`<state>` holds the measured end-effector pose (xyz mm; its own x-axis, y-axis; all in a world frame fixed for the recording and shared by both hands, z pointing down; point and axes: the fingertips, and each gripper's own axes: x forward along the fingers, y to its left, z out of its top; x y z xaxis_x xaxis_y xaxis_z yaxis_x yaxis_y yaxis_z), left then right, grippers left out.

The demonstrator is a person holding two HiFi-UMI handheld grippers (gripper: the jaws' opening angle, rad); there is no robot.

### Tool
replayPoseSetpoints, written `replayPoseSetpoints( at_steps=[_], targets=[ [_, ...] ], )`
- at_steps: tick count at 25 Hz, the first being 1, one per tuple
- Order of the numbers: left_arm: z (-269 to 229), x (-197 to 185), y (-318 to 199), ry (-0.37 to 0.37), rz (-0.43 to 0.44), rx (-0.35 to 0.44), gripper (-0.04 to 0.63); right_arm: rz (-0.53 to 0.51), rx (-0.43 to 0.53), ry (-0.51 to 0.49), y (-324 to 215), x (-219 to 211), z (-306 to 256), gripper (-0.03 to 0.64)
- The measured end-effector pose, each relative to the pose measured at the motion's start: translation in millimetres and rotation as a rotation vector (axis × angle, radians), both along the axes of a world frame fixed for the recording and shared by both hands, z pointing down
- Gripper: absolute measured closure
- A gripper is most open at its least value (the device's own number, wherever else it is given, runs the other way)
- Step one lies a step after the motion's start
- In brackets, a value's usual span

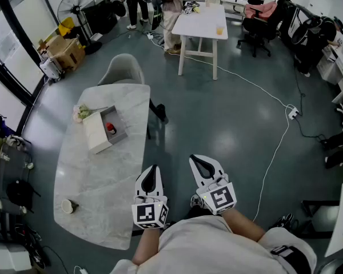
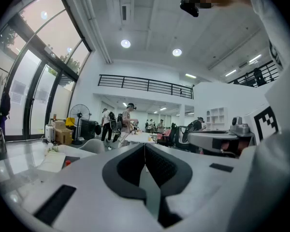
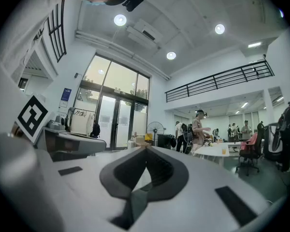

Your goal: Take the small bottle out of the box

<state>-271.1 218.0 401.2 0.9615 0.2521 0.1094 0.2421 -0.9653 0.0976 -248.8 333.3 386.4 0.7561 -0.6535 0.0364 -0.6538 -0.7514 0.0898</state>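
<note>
- The left gripper (image 1: 153, 173) and the right gripper (image 1: 203, 165) are being held close to the person's body, off the near end of the marble table (image 1: 97, 210). Neither is reaching yet, so I judge the task is only beginning.
- Both grippers are keeping their jaws pressed together with nothing between them. The left gripper view (image 2: 145, 146) and the right gripper view (image 3: 146, 151) each show the dark pads meeting along one line.
- The box (image 1: 97, 135) is lying open on the table at about 10 o'clock from the grippers and well apart from them. Its white lid is folded aside, probably to leave the inside free for a grab from above.
- The small bottle (image 1: 110, 129) is standing upright with its red cap up in the grey half of the box, at about 3 o'clock of the lid. It is also showing as a red dot (image 2: 67, 162) in the left gripper view.
- Counting: two grippers, one box, one small bottle.
- Also on the table are sitting one bunch of flowers (image 1: 80, 113), at 11 o'clock of the box, and one cup (image 1: 67, 206), at 7 o'clock of it.
- One chair (image 1: 123, 70) is standing at the table's far end.
</note>
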Motion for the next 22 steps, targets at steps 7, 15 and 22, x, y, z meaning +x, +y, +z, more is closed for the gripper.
replayPoseSetpoints(
  at_steps=[7, 15, 22],
  targets=[
    [-0.9, 20.4, 26.8, -0.017, -0.060, -0.006, 0.571, -0.066, 0.026, -0.075, 23.9, 27.3, 7.1, 0.591],
    [18.0, 32.6, 3.7, -0.091, -0.115, 0.016, 0.571, -0.130, 0.071, -0.127, -0.3, 47.8, 24.2, 0.589],
    [41.2, 69.2, -7.5, -0.094, -0.107, -0.010, 0.571, -0.141, 0.031, -0.166, -13.8, 73.9, 55.1, 0.589]
  ],
)
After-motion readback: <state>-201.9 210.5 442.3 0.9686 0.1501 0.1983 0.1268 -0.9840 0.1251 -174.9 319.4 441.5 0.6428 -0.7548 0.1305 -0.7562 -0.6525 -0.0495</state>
